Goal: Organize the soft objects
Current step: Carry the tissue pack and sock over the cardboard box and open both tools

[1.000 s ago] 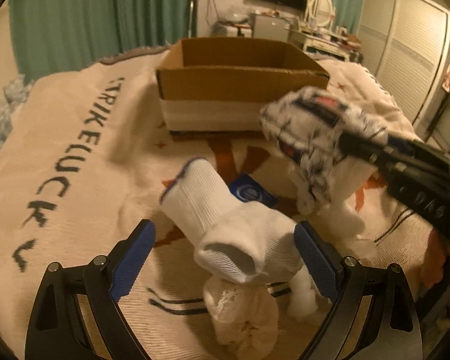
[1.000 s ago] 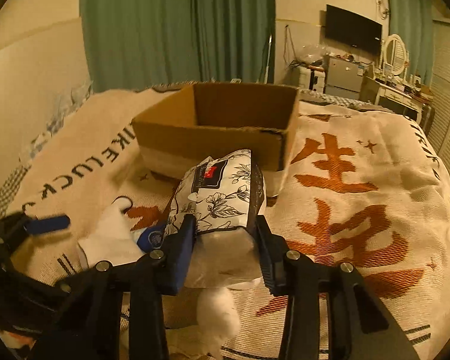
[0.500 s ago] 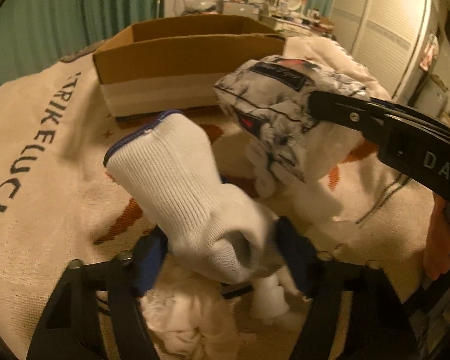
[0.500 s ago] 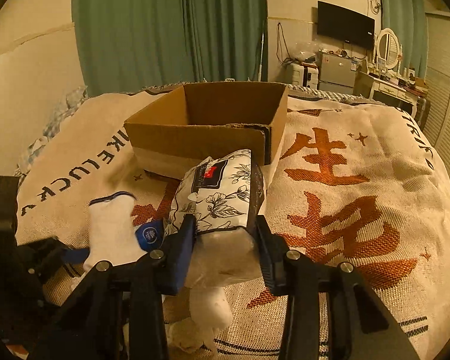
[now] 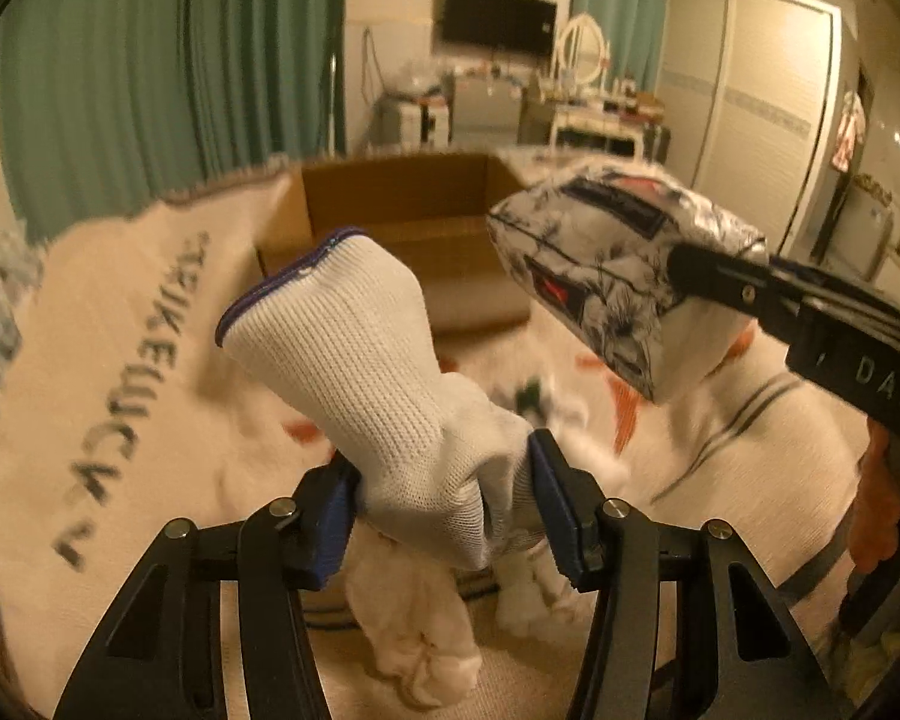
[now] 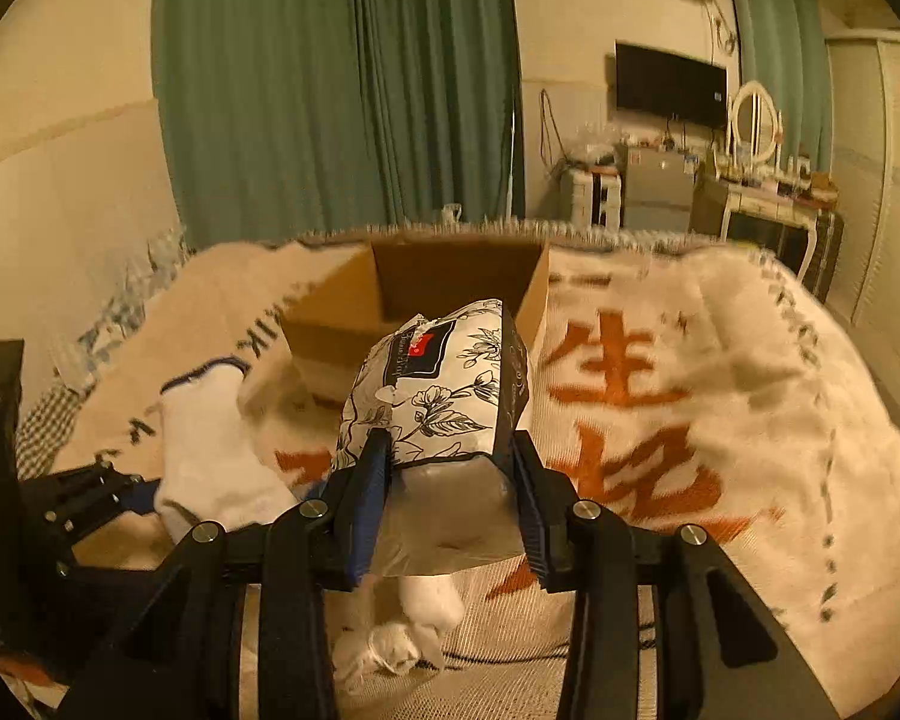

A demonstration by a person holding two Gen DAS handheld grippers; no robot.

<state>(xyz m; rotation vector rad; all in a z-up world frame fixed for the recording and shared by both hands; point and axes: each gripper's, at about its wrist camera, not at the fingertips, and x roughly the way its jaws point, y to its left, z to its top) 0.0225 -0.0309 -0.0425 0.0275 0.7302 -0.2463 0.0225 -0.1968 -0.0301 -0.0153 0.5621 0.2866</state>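
Both tools now lifted off the bed: left tool (image 5: 444, 495) clamps the white glove (image 5: 384, 396), right tool (image 6: 444, 504) the floral tissue pack (image 6: 444, 396), ready for the cardboard box (image 6: 426, 294).

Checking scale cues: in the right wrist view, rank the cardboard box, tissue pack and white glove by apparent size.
1. Tissue pack, though nearness to the camera inflates it.
2. Cardboard box, partly hidden behind the pack.
3. White glove.

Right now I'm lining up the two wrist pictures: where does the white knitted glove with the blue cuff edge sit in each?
Left wrist view: the white knitted glove fills the centre, clamped in the left gripper.
Right wrist view: it sits at lower left, cuff upward.
Shared landmark: the open brown cardboard box on the blanket behind.
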